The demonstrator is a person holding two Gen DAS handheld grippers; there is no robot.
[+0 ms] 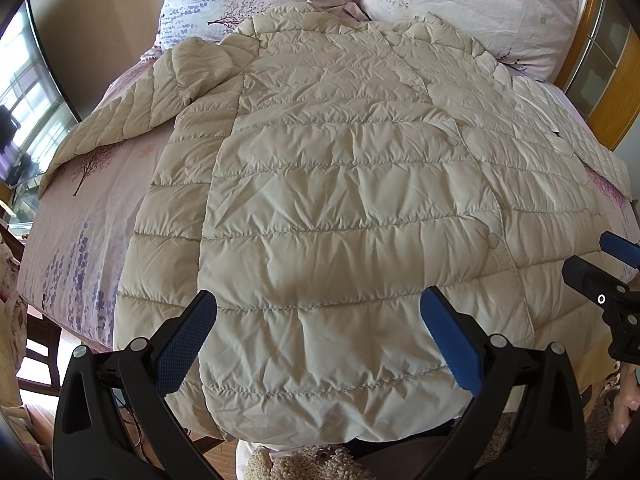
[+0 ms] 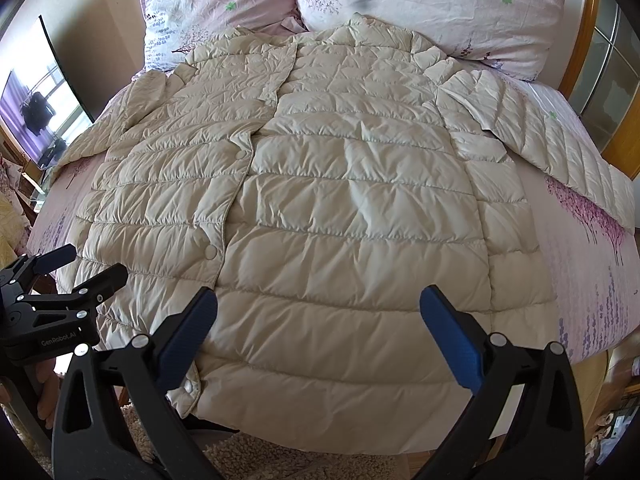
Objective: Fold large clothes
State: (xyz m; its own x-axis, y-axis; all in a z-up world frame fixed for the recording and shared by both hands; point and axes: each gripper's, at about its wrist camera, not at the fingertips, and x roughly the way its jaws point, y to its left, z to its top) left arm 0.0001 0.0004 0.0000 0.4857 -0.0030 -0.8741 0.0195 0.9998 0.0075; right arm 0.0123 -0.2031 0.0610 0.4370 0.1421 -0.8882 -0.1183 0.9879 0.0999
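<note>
A cream quilted down jacket [image 1: 340, 184] lies flat and buttoned on the bed, collar toward the pillows, hem toward me. Its left sleeve [image 1: 132, 116] and right sleeve [image 2: 540, 140] are spread out to the sides. The jacket fills the right wrist view too [image 2: 328, 208]. My left gripper [image 1: 320, 320] is open and empty above the hem on the left half. My right gripper [image 2: 320, 320] is open and empty above the hem on the right half. The right gripper also shows at the right edge of the left wrist view [image 1: 608, 264], and the left gripper at the left edge of the right wrist view [image 2: 76, 268].
The bed has a pink floral sheet [image 1: 80, 232] and two floral pillows [image 1: 460, 4] at the head. A wooden frame with glass [image 2: 600, 80] stands to the right. A TV screen [image 2: 36, 116] stands to the left. A shaggy rug [image 2: 280, 460] lies at the bed's foot.
</note>
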